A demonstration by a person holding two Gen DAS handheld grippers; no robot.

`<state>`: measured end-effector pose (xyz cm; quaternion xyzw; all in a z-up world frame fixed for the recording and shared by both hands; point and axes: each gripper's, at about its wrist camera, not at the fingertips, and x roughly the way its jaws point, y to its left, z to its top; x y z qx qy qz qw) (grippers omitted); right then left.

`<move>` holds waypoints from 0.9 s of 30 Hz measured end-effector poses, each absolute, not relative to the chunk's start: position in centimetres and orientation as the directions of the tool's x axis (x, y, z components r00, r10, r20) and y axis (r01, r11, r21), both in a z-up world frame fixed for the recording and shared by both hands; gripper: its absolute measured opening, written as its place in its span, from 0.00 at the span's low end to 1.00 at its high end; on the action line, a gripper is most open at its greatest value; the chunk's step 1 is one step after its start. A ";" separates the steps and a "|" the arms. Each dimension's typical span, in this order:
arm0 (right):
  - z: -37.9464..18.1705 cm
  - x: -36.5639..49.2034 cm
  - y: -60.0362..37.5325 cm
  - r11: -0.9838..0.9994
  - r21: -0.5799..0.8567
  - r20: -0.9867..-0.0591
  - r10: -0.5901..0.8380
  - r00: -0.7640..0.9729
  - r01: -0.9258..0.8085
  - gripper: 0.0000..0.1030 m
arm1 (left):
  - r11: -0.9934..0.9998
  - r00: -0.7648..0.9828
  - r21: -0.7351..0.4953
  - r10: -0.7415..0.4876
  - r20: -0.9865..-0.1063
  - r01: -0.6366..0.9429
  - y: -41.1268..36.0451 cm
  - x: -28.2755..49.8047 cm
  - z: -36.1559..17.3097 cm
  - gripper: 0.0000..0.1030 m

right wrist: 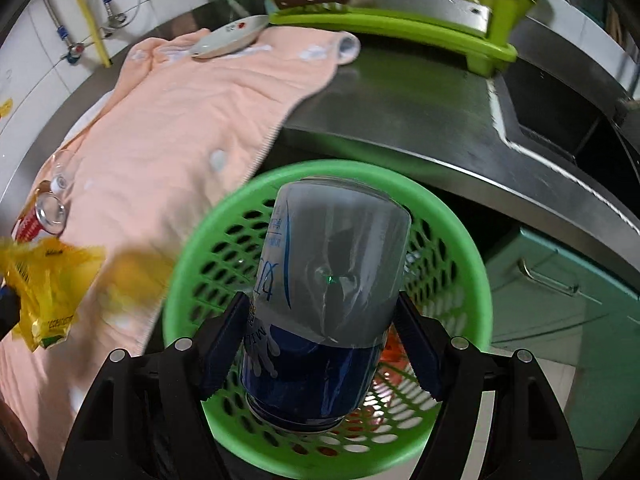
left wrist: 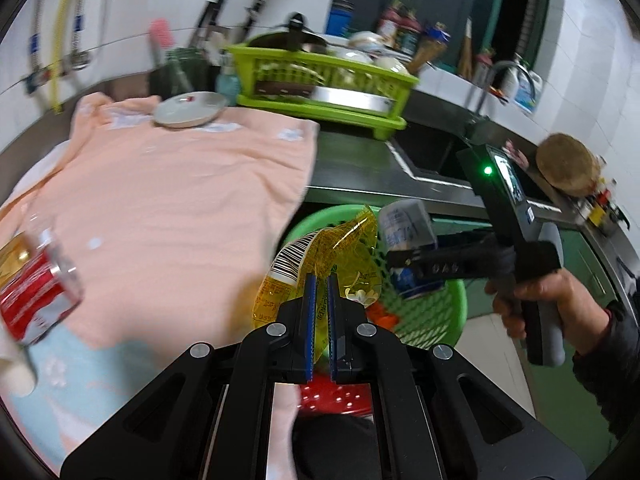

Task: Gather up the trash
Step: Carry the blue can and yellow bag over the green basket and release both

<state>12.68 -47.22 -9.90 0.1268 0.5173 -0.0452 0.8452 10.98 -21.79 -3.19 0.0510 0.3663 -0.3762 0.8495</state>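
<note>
Along the steel bench a peach towel covers most of the top, with a lime dish rack and a white plate at its far end. Just off the bench's front edge sits a green basket, the trash bin by my reading.

Directly above its mouth, the right hand-held gripper pinches a blue-and-grey can across its waist. The can's long axis runs forward along the fingers, tilted steeply down into the basket, so letting go should drop it straight in. A hand carries this gripper.

Left of the basket, the left hand-held gripper has its pads pressed together on a yellow wrapper. In the left view the wrapper overlaps the basket's near rim; in the right view it looks still over the towel, so it seems to need a short carry rightward.

A red can lies on its side on the towel at the far left, nearer the left hand, not yet collected.
</note>
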 end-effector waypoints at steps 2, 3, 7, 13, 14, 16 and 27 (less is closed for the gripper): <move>-10.5 12.3 -47.9 0.961 0.171 -0.888 0.055 0.457 0.218 0.68 | 0.701 0.434 -0.186 -0.605 -0.668 0.689 -23.3 11.2 -3.4 0.04; -10.8 12.0 -48.3 0.959 0.173 -0.888 0.053 0.457 0.225 0.68 | 0.696 0.428 -0.185 -0.605 -0.671 0.694 -24.0 11.2 -3.6 0.04; -11.4 11.2 -49.0 0.949 0.198 -0.887 0.066 0.456 0.247 0.70 | 0.682 0.397 -0.191 -0.604 -0.691 0.706 -26.6 12.0 -4.6 0.04; -11.0 9.9 -50.2 0.940 0.209 -0.875 0.058 0.480 0.268 0.74 | 0.679 0.370 -0.199 -0.594 -0.714 0.707 -28.9 13.1 -6.1 0.04; -10.9 9.7 -50.3 0.940 0.209 -0.874 0.056 0.483 0.269 0.74 | 0.679 0.366 -0.199 -0.592 -0.718 0.707 -29.2 13.2 -6.3 0.04; -10.6 9.2 -50.5 0.940 0.209 -0.870 0.054 0.490 0.268 0.74 | 0.680 0.364 -0.190 -0.582 -0.727 0.708 -29.8 13.4 -6.8 0.04; -9.7 6.7 -50.7 0.947 0.183 -0.855 0.020 0.518 0.265 0.78 | 0.689 0.336 -0.181 -0.545 -0.769 0.702 -31.9 14.1 -8.7 0.11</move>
